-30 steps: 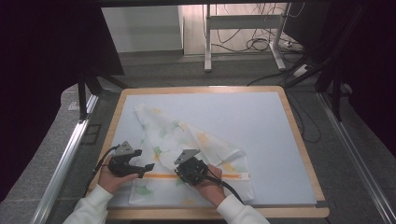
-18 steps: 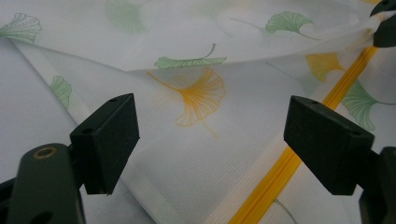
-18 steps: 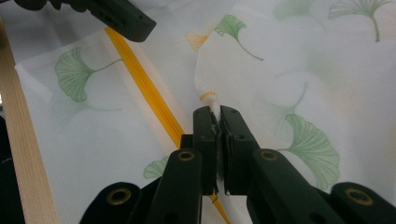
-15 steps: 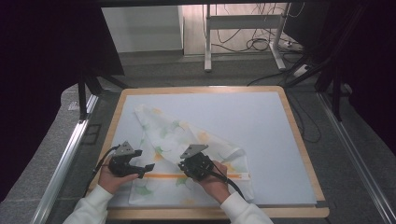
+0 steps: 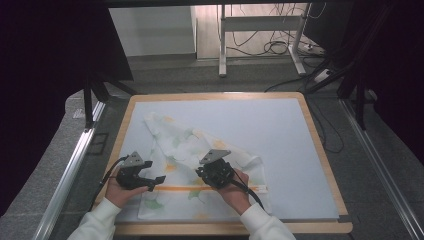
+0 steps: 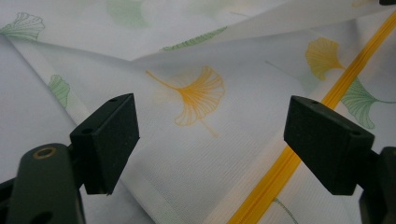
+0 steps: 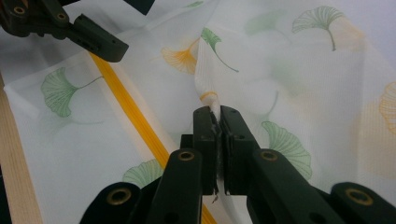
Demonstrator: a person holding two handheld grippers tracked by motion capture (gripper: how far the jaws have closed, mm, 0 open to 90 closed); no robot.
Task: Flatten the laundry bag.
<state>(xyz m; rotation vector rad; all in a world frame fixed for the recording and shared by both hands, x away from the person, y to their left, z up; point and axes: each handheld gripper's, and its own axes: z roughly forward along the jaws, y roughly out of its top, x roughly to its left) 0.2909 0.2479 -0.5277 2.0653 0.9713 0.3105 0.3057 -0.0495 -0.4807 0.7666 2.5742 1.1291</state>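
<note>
A white cloth [image 5: 200, 165] printed with ginkgo leaves and crossed by an orange stripe [image 5: 200, 189] is spread, rumpled, over the near left part of the pale table mat [image 5: 290, 145]. A raised fold of it is pinched between the clenched jaws of the right gripper [image 7: 215, 122]. The left gripper [image 6: 210, 140] is held with jaws spread wide above the cloth's near left area, nothing grasped.
</note>
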